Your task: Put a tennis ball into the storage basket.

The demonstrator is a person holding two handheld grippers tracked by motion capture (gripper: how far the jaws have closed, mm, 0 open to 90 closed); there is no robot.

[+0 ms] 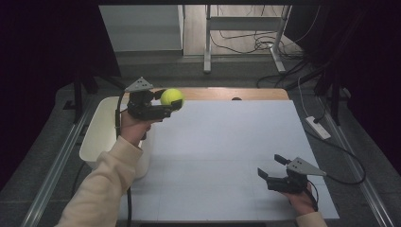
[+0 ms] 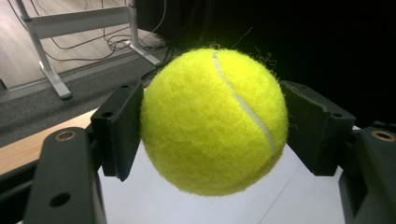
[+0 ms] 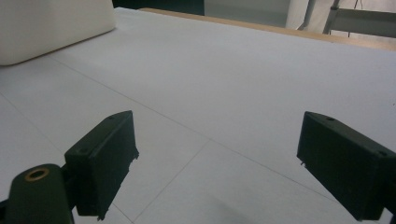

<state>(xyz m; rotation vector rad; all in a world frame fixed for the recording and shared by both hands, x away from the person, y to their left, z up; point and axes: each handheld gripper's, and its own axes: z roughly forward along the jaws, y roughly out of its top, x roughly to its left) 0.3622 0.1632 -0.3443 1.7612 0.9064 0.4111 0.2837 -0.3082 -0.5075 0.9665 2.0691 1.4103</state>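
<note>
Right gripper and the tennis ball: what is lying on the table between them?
Nothing. In the high view, only bare white table lies between the right gripper and the tennis ball, which the left gripper holds near the white bin.

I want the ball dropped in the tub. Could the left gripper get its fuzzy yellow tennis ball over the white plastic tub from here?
Probably yes: the left gripper holds the tennis ball just beside the white tub, nothing between.
</note>
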